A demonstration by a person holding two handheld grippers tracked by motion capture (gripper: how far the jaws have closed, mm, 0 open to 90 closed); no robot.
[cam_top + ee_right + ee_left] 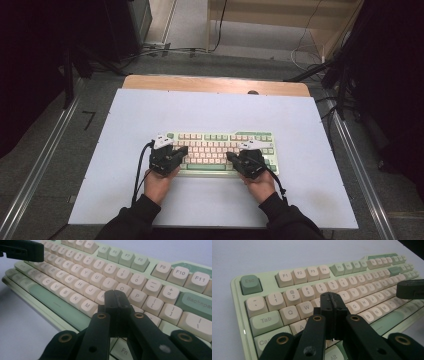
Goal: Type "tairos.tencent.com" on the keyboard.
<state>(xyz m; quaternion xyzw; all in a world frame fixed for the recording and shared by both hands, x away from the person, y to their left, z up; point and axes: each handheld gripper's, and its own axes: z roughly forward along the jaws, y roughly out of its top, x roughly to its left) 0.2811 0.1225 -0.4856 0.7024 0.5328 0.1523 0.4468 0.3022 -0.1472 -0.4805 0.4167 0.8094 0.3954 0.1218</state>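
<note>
Keyboard (pixel 220 146), pale green with cream and darker green keycaps, lies flat near the middle of a white table top (pixel 150 110), its long side facing the person. Left gripper (pixel 176 151) sits over the keyboard's left end, and the right gripper (pixel 235 158) over its right half; each is held from below by a hand, the left hand (pixel 159 184) and right hand (pixel 261 186) emerging from dark sleeves at the near table edge. In the left gripper view, the two black jaws are pressed together with nothing between them, their joined tips poised above the letter rows near the E and D keys (pixel 317 302); whether the tips touch a keycap cannot be told. The other gripper's tip (pixel 410 288) shows at the right edge of that view. In the right gripper view, the jaws are likewise pressed together and empty, standing above the keys just beside the K and L area (pixel 101 297), near the spacebar (pixel 55 303).
</note>
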